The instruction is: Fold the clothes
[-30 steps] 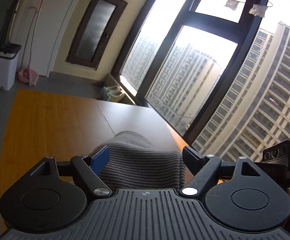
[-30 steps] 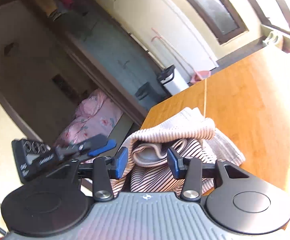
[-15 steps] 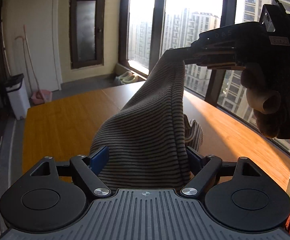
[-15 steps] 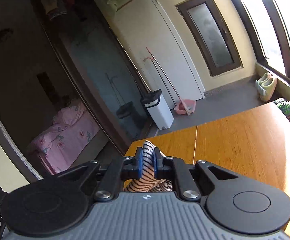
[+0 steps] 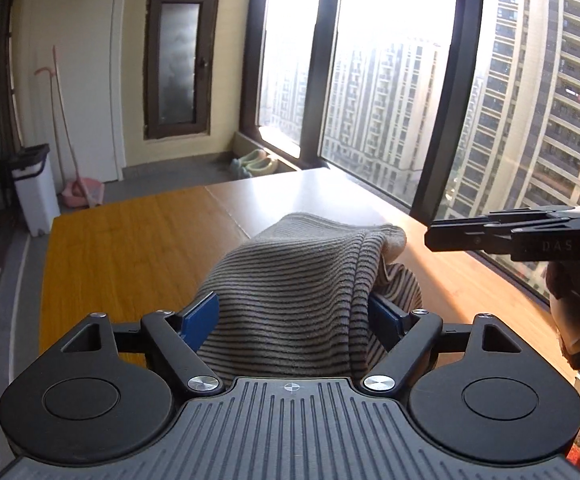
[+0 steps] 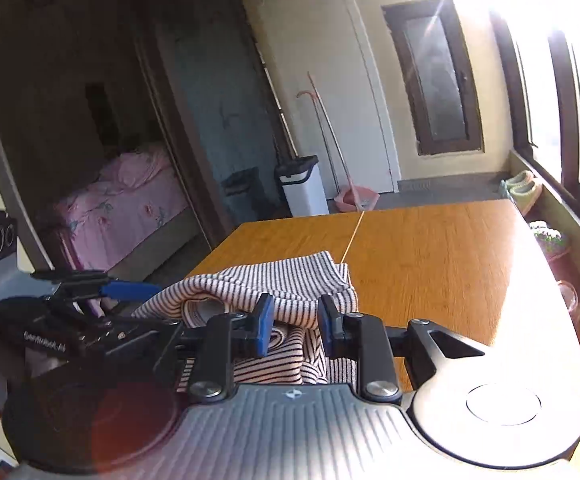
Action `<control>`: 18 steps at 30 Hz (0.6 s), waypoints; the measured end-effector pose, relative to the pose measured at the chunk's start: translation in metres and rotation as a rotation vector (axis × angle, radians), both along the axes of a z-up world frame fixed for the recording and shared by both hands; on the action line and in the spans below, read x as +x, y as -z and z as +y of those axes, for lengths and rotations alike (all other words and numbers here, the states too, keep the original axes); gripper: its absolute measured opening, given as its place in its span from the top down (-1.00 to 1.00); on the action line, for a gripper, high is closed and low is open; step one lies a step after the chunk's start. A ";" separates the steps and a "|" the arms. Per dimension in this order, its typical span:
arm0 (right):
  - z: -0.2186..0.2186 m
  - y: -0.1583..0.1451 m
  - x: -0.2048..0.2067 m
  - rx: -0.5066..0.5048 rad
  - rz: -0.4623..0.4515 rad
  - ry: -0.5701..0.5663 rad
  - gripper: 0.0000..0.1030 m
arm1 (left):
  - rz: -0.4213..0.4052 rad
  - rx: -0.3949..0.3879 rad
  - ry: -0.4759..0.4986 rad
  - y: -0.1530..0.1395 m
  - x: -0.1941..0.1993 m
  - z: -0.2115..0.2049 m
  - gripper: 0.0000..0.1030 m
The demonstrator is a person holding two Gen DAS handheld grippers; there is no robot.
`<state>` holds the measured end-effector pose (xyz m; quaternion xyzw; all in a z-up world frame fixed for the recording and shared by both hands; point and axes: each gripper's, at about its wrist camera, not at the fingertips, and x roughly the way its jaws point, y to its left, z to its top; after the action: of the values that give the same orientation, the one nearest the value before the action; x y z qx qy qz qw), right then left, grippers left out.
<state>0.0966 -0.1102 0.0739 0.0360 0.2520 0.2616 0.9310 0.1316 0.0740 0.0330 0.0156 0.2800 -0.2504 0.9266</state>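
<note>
Tongs, left point(image 5: 291, 320): blue pads set wide with a thick bundle of the striped knit garment point(image 5: 301, 280) filling the gap between them; the jaws are closing, and the cloth appears pressed on both sides, so it reads as grasped. Tongs, right point(image 6: 291, 326): jaws opening, the pads standing clear of the fold of striped cloth that lies between them, hence released. In the left wrist view the right tongs hang just beside the garment's rolled far edge, apart from it. Garment: heaped in loose overlapping folds on the wooden counter point(image 5: 122, 248), near its close end, part draped from the left tongs. Handling, as a judgement: light, soft and limp, somewhat stretchy; it will sag from any single hold and bunch when pushed, yet should not slip on the pads. Best taken at a hem or corner, one in each tongs, so that the layers hang flat. Beyond the counter: white bin point(image 5: 36, 188), window point(image 5: 389, 92).
</note>
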 end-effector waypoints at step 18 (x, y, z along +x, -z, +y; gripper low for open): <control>0.134 0.017 -0.025 -0.561 -0.412 -0.143 0.20 | 0.055 -0.129 -0.076 -0.007 0.008 0.027 -0.44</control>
<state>0.0718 0.0237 0.0573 -0.2925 0.1229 0.2484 0.9152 0.1398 0.1014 0.0402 -0.0615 0.2889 -0.2328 0.9266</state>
